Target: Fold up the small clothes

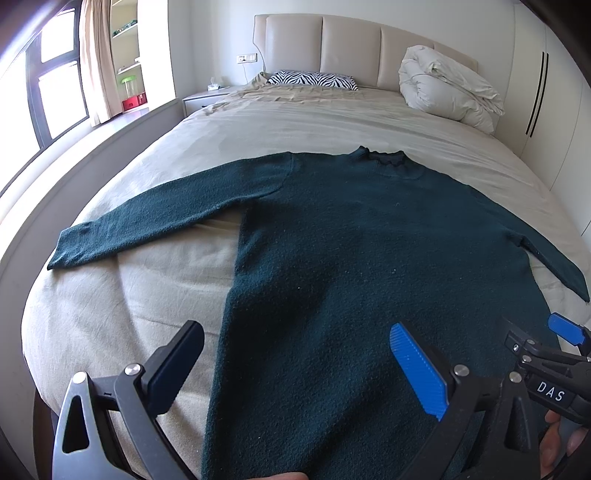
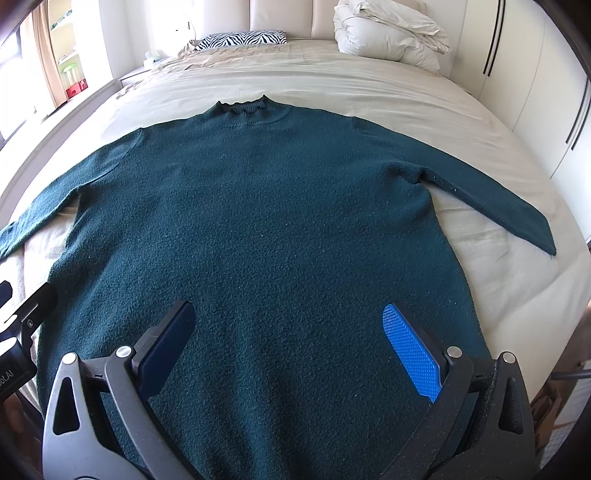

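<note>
a dark green knit sweater (image 2: 258, 221) lies flat and unfolded, front up, ahead of and beneath both sets of jaws. its ruffled collar points away from the jaws; both long sleeves spread outward and slightly back. its hem end lies nearest, under the jaws.

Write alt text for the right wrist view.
A dark green sweater lies flat on a beige bed, sleeves spread, collar toward the headboard. The open right gripper hovers over its lower half, holding nothing. A zebra-print pillow and bundled white duvet sit beyond.
</note>
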A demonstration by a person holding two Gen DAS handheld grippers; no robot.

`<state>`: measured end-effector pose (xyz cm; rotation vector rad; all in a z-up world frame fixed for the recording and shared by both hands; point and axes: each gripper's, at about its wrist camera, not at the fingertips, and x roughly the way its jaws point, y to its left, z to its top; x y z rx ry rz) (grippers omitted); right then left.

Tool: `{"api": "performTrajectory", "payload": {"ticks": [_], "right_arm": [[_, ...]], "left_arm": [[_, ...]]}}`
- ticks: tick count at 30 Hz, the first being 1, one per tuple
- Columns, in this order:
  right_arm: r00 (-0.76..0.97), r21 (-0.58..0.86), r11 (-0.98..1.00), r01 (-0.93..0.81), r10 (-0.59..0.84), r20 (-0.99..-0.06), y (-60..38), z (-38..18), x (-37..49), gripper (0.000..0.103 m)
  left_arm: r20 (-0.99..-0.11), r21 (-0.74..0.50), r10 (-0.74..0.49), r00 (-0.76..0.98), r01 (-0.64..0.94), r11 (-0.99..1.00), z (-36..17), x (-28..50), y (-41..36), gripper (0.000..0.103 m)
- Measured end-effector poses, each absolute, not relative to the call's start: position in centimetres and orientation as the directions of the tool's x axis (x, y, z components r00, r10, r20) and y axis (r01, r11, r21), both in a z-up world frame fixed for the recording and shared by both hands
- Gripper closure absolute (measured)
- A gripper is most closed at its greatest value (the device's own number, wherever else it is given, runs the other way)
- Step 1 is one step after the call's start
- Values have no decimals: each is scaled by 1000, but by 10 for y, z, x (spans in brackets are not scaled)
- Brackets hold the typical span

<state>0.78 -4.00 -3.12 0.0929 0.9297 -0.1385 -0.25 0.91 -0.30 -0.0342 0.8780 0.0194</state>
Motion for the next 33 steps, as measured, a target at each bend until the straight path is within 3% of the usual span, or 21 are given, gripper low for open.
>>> {"api": "performTrajectory", "payload": {"ticks": [33], "right_arm": [[586,17,987,157,-79,-806,-38,-34,7,0]], "left_arm": [[-772,-24,2,636,-33,999,-5,-5,11,0]]}}
